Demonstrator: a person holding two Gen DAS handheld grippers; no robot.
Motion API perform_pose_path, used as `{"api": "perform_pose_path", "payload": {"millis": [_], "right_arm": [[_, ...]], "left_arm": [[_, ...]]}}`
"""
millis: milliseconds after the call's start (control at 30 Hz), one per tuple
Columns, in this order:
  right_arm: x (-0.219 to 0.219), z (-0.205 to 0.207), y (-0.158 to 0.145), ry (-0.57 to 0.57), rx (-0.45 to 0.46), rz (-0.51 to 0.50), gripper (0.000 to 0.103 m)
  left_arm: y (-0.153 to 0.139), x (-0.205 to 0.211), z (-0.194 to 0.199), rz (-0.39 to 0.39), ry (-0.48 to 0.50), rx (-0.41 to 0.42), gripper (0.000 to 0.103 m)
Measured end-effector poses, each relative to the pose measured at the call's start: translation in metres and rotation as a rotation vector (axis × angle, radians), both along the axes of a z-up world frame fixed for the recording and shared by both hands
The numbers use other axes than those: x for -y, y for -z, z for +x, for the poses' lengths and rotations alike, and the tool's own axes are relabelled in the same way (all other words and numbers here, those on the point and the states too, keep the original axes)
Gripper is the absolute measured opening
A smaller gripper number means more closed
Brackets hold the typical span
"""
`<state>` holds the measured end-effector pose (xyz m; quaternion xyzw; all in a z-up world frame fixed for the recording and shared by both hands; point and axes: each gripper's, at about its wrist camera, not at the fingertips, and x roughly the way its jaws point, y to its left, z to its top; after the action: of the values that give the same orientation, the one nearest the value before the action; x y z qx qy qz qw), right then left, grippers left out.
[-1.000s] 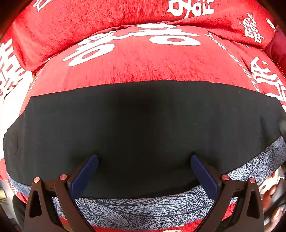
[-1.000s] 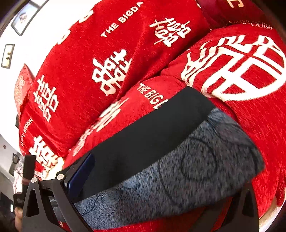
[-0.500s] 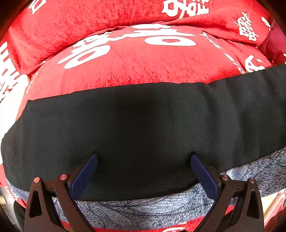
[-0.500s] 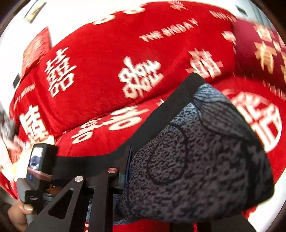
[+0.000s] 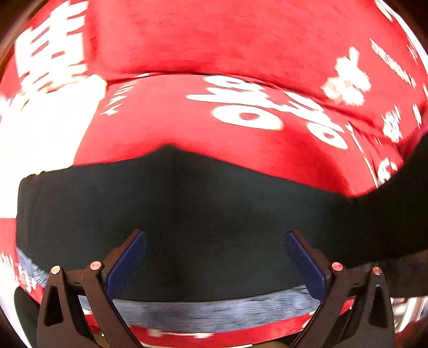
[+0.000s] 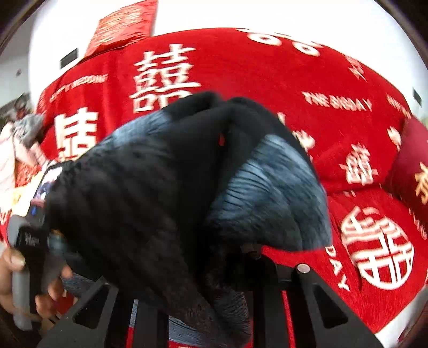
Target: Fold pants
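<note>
The pants (image 5: pixel 214 203) are black with a grey patterned side and lie across the red sofa cover (image 5: pixel 240 139). In the left wrist view my left gripper (image 5: pixel 216 249) is open above the black cloth, its blue pads (image 5: pixel 133 257) wide apart with nothing pinched. In the right wrist view my right gripper (image 6: pixel 214 281) is shut on a bunched end of the pants (image 6: pixel 165 187), which is lifted off the sofa and drapes over the fingers, hiding their tips. The grey patterned side (image 6: pixel 272 192) hangs to the right.
Red sofa back (image 6: pixel 254 80) with white characters fills the background. A dark red cushion (image 6: pixel 417 166) sits at the right. A person's hand (image 6: pixel 10 267) holds the other gripper's handle at the left edge. A red hanging (image 6: pixel 123 24) is on the white wall.
My right gripper has shut on the end of the pants, risen and rolled, and carried it up and leftward. The left gripper has shifted across the sofa, still open over the black cloth.
</note>
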<state>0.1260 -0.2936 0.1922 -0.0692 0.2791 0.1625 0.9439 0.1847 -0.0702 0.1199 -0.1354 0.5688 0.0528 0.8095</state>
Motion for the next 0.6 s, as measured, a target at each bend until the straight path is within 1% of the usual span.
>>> {"api": "perform_pose_path", "payload": {"millis": [67, 100, 133, 267, 333, 433, 533, 600], "right_arm": [[-0.034, -0.002, 0.015, -0.04, -0.01, -0.061, 0.022], [-0.043, -0.004, 0.023, -0.05, -0.013, -0.084, 0.022], [-0.064, -0.005, 0.039, -0.067, -0.023, -0.138, 0.022], [-0.119, -0.008, 0.088, -0.123, -0.073, -0.278, 0.022], [-0.147, -0.011, 0.116, -0.135, -0.078, -0.392, 0.022], [-0.167, -0.013, 0.139, -0.108, -0.09, -0.497, 0.022], [-0.176, -0.024, 0.141, -0.135, -0.081, -0.551, 0.043], [-0.18, -0.037, 0.132, -0.184, -0.076, -0.572, 0.073]], "left_arm": [[0.005, -0.026, -0.011, -0.011, -0.05, -0.002, 0.103], [0.01, -0.037, -0.016, -0.017, -0.071, -0.008, 0.103], [0.016, -0.048, -0.022, -0.024, -0.089, -0.021, 0.103], [0.033, -0.077, -0.041, -0.034, -0.137, -0.053, 0.103], [0.037, -0.09, -0.047, -0.034, -0.161, -0.051, 0.103], [0.038, -0.1, -0.051, -0.053, -0.173, -0.041, 0.103], [0.035, -0.105, -0.052, -0.055, -0.178, -0.032, 0.103], [0.032, -0.109, -0.051, -0.07, -0.187, -0.025, 0.103]]}}
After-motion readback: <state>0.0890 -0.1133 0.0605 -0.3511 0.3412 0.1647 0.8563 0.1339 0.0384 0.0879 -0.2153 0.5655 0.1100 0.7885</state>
